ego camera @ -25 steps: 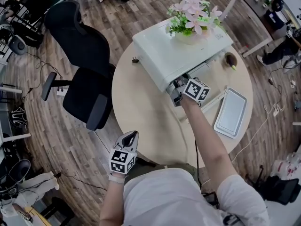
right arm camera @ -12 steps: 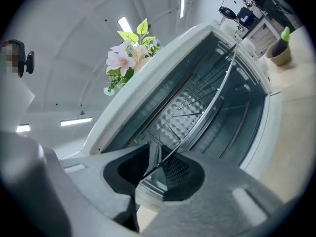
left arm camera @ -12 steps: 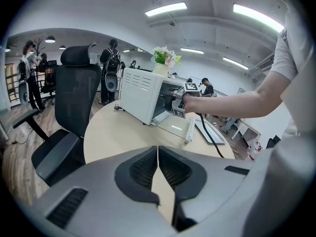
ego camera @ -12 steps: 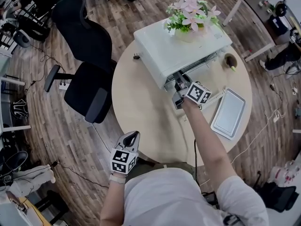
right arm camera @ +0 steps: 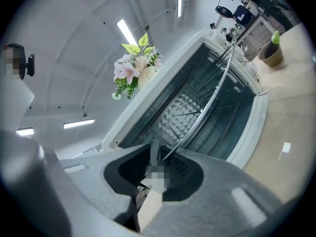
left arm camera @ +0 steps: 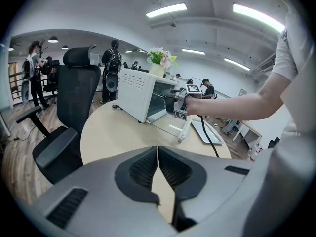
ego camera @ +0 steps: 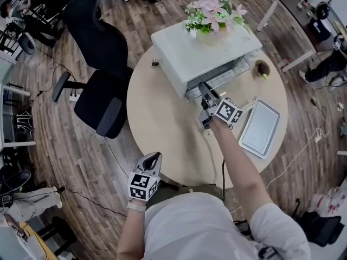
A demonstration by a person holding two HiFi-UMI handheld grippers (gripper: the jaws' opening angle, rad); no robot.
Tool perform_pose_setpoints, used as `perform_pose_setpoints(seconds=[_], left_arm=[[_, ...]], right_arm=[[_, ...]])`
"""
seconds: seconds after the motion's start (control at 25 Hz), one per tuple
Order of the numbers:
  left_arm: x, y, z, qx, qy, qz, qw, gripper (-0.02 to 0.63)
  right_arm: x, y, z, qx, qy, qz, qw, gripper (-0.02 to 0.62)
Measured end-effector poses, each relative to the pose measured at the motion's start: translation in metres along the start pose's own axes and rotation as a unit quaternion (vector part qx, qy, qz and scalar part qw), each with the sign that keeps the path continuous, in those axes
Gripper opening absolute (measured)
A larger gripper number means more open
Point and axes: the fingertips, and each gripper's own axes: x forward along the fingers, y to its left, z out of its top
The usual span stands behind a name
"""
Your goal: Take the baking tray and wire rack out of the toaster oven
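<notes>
Direction of pull decides this: our right claw [right arm camera: 157, 154], its jaws having just closed further, pinches the front wire of the wire rack [right arm camera: 197, 112] at the mouth of the toaster oven [ego camera: 200, 53]. The rack's long side runs across the opening and it stretches away from the claw into the oven, so we judge a straight pull toward us. The baking tray [ego camera: 261, 128] lies on the bench [ego camera: 162, 123] to the right. Our left claw [left arm camera: 158, 154], clenched empty, hangs well apart.
</notes>
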Motion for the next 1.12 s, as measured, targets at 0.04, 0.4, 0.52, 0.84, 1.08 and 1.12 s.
perform_pose_setpoints(seconds=[0.04,0.4,0.52,0.84,1.08,1.12], left_arm=[[0.000,-0.003,-0.001,-0.001,-0.001,0.001,1.0000,-0.008],[-0.002,-0.027,-0.007,0.001,-0.005,0.004,1.0000,-0.008],[-0.004,-0.034,-0.009,-0.001,-0.008,0.005,1.0000,-0.008],[-0.006,-0.052,-0.016,-0.003,-0.011,0.008,0.9999,-0.008],[-0.008,-0.066,-0.021,-0.004,-0.016,0.008,0.9998,-0.008],[-0.008,-0.068,-0.021,-0.003,-0.018,0.008,0.9998,-0.008]], right_arm=[[-0.003,0.000,-0.001,0.000,0.001,0.000,1.000,0.071],[-0.030,0.006,-0.004,0.010,0.002,0.011,1.000,0.067],[-0.039,0.009,-0.006,0.010,0.003,0.014,1.000,0.069],[-0.062,0.005,-0.012,0.012,0.010,0.011,1.000,0.068],[-0.084,0.010,-0.015,0.013,0.013,0.016,1.000,0.069],[-0.087,0.010,-0.014,0.009,0.013,0.018,1.000,0.069]])
